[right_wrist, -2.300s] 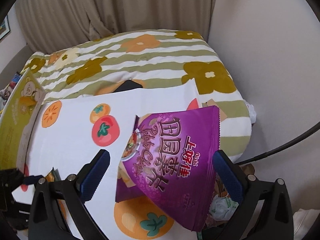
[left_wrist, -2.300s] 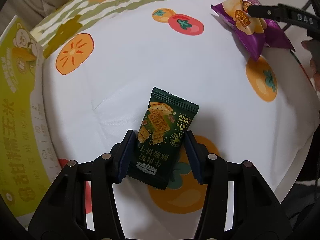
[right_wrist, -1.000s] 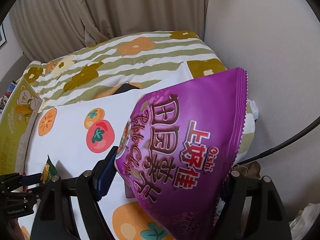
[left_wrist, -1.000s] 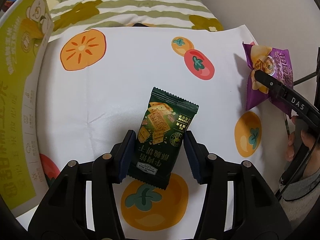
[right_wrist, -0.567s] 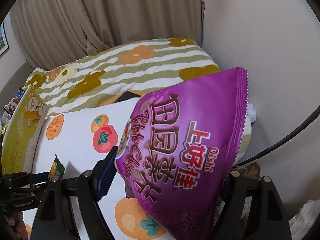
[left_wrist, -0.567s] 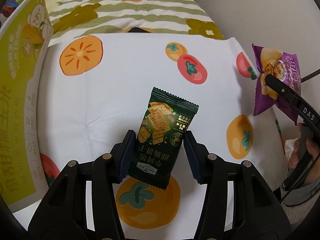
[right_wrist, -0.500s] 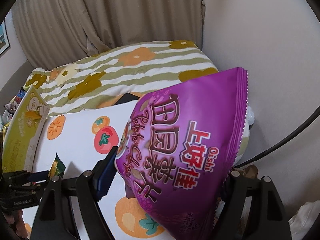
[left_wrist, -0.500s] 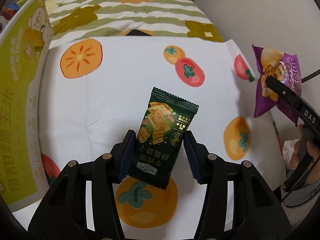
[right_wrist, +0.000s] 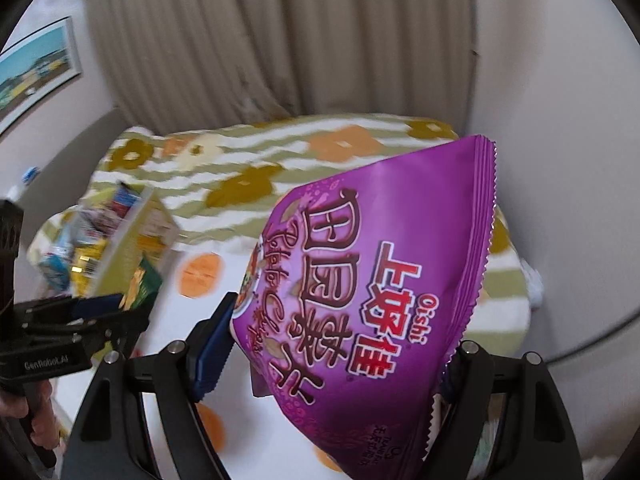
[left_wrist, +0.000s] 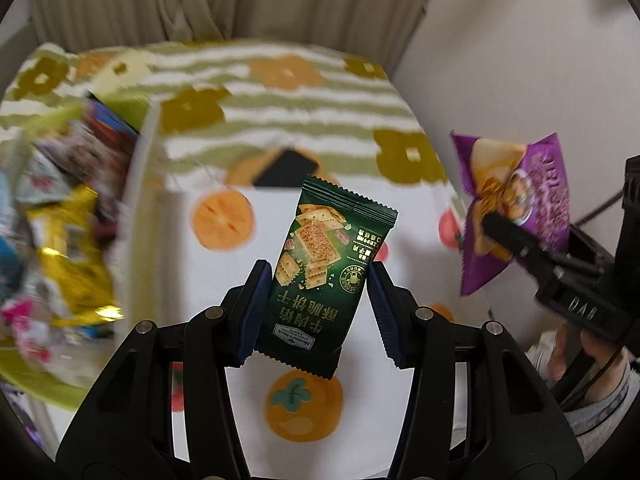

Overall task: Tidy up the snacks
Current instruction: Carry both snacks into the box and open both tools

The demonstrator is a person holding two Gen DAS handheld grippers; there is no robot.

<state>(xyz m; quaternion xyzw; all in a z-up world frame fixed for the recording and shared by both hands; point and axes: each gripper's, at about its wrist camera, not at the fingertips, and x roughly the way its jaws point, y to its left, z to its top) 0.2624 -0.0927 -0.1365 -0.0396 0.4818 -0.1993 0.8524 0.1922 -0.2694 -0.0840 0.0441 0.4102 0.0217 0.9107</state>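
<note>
Left tool (left_wrist: 316,312) is gripping the green cracker packet (left_wrist: 326,276), long axis pointing forward; right tool (right_wrist: 336,360) is clamping the purple chip bag (right_wrist: 372,300). The snack box (left_wrist: 60,232) is lying ahead-left, nearer the left tool.
</note>
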